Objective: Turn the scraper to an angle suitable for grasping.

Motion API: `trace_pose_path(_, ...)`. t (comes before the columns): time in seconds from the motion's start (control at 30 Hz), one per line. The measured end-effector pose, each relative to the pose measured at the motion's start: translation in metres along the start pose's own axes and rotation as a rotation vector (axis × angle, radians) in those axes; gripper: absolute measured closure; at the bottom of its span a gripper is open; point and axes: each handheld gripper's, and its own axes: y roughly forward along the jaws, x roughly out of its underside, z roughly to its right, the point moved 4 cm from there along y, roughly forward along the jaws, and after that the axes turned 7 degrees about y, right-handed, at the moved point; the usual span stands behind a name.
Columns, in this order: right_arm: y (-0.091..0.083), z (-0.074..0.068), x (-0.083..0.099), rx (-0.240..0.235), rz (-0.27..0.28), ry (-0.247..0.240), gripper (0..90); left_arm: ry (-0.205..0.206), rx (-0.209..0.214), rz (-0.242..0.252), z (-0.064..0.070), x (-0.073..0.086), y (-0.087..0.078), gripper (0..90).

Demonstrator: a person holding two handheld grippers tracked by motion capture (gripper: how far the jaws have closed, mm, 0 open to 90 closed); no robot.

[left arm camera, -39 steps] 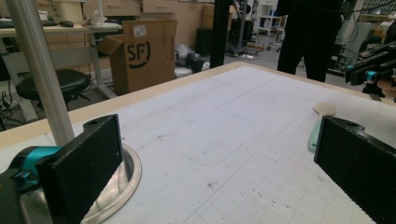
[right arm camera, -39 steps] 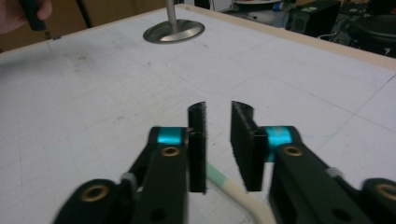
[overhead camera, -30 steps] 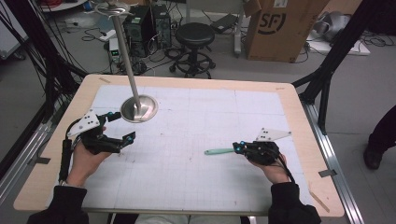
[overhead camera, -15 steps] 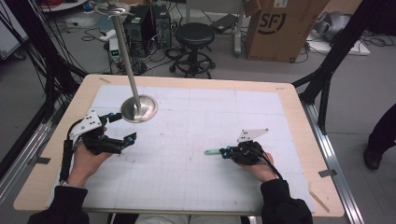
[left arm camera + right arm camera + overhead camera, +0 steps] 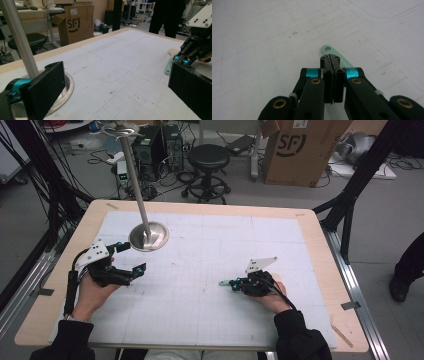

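Observation:
A flat pale green handle (image 5: 224,282) with a hole at its end lies on the white gridded mat (image 5: 210,240). My right gripper (image 5: 234,284) is shut, pads pressed together, its tips low over that handle. In the right gripper view the handle (image 5: 329,50) sticks out past the tips of the right gripper (image 5: 330,60). Whether the pads pinch it I cannot tell. In the left gripper view the handle (image 5: 168,68) runs to a tan rounded end beneath the right gripper (image 5: 180,59). My left gripper (image 5: 131,256) is open and empty beside the metal stand, jaws wide (image 5: 117,90).
A metal stand with a round base (image 5: 148,236) and a tall slanting pole (image 5: 134,175) occupies the mat's far left. Beyond the table are a black stool (image 5: 209,157) and a cardboard box (image 5: 295,150). A person's leg (image 5: 407,270) is at the right edge.
My right gripper has slid left along the green handle, so less of the handle shows past its tips. The handle's end stayed in place. The left gripper has not moved.

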Motion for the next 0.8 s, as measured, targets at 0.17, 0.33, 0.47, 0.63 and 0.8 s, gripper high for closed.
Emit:
trace_pose_path(0.17, 0.004, 0.000, -0.001, 0.012, -0.020, -0.013, 90.0, 0.000, 0.001, -0.003, 0.000, 0.000, 0.000, 1.7)
trace_pose_path(0.33, 0.010, -0.001, -0.003, 0.027, -0.054, -0.007, 90.0, -0.002, -0.003, -0.004, 0.000, 0.000, -0.001, 1.7)
trace_pose_path(0.47, 0.012, 0.000, -0.005, 0.036, -0.054, -0.007, 90.0, -0.003, -0.001, -0.011, 0.000, 0.001, -0.001, 1.7)
trace_pose_path(0.63, 0.015, 0.004, -0.009, 0.055, -0.052, -0.004, 90.0, -0.004, 0.003, -0.017, 0.000, 0.001, -0.001, 1.7)
trace_pose_path(0.8, 0.017, 0.008, -0.012, 0.063, -0.056, 0.013, 90.0, -0.004, 0.004, -0.018, 0.000, 0.001, 0.000, 1.7)
